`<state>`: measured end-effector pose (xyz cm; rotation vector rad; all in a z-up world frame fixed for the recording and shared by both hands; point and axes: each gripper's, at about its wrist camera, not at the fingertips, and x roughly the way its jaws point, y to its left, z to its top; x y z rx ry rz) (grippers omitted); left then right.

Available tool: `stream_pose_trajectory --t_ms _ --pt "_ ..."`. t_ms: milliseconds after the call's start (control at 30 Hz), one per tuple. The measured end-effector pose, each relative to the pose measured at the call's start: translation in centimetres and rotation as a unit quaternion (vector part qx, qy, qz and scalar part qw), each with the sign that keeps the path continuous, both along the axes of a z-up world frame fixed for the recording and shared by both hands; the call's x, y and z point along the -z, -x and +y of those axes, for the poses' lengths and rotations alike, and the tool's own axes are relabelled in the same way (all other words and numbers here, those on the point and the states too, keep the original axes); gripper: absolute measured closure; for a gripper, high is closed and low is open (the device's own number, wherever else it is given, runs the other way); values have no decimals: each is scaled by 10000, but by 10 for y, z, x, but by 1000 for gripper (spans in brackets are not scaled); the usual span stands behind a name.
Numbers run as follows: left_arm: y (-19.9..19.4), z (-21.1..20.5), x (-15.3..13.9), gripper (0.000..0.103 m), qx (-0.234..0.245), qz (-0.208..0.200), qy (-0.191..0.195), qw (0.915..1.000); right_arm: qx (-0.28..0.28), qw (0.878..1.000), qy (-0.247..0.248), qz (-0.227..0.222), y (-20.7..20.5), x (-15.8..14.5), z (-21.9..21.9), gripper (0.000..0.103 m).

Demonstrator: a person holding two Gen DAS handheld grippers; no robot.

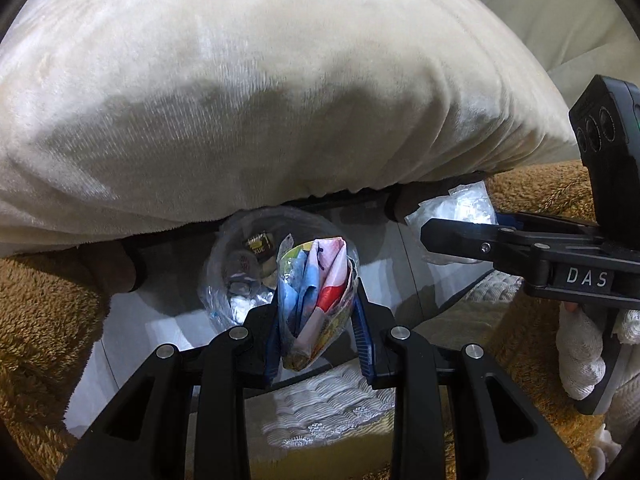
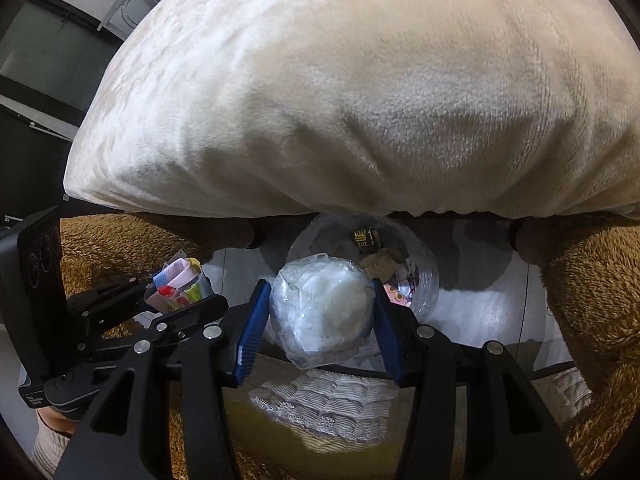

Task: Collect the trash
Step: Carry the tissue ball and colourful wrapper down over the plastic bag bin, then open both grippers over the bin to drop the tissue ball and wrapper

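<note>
My left gripper (image 1: 316,304) is shut on a crumpled colourful wrapper (image 1: 320,280), upright between its blue pads. Just beyond it, on the grey floor, stands a small bin (image 1: 218,276) lined with clear plastic, with several scraps inside. My right gripper (image 2: 320,292) is shut on a white wad wrapped in clear plastic (image 2: 320,304), with the same bin (image 2: 428,276) right behind it. Each gripper shows in the other's view: the right gripper (image 1: 448,224) with its plastic wad (image 1: 452,208), and the left gripper (image 2: 176,292) with the wrapper (image 2: 180,284).
A big cream plush cushion (image 1: 280,80) overhangs the bin from above. Brown fuzzy fabric (image 1: 36,312) flanks the floor gap on both sides. A white quilted cloth (image 2: 320,404) lies below the grippers. A gloved hand (image 1: 580,344) holds the right gripper's handle.
</note>
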<state>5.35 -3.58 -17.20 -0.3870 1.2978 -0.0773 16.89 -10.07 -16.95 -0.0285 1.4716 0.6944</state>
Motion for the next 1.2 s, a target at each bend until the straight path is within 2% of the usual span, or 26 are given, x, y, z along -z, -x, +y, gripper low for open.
stream_pose_trajectory --t_ms 267,567,767,1067,1100,1133,1167,1200 --pt "-7 -7 20 73 149 496 -144 9986 9 9981 427 440 -1 29 5 53" --pt "-10 -10 45 73 222 938 -235 9951 -81 9945 851 610 1 49 10 53" --pt "-11 -9 53 73 204 1169 -154 9928 -98 9932 949 670 2 56 12 53" --pt "-9 -8 55 73 185 1220 -133 9923 3 9935 865 744 0 59 10 52" --pt "-10 -9 55 67 182 1252 -132 9919 38 9935 844 763 -1 59 9 50" --pt "-10 -9 56 47 175 1284 -133 9915 87 9936 822 775 -2 59 7 46" --pt "-10 -8 55 40 141 1271 -118 9917 135 9937 802 776 -2 59 6 43" --pt "-10 -8 53 37 115 1219 -100 9924 160 9937 778 787 -3 59 5 43"
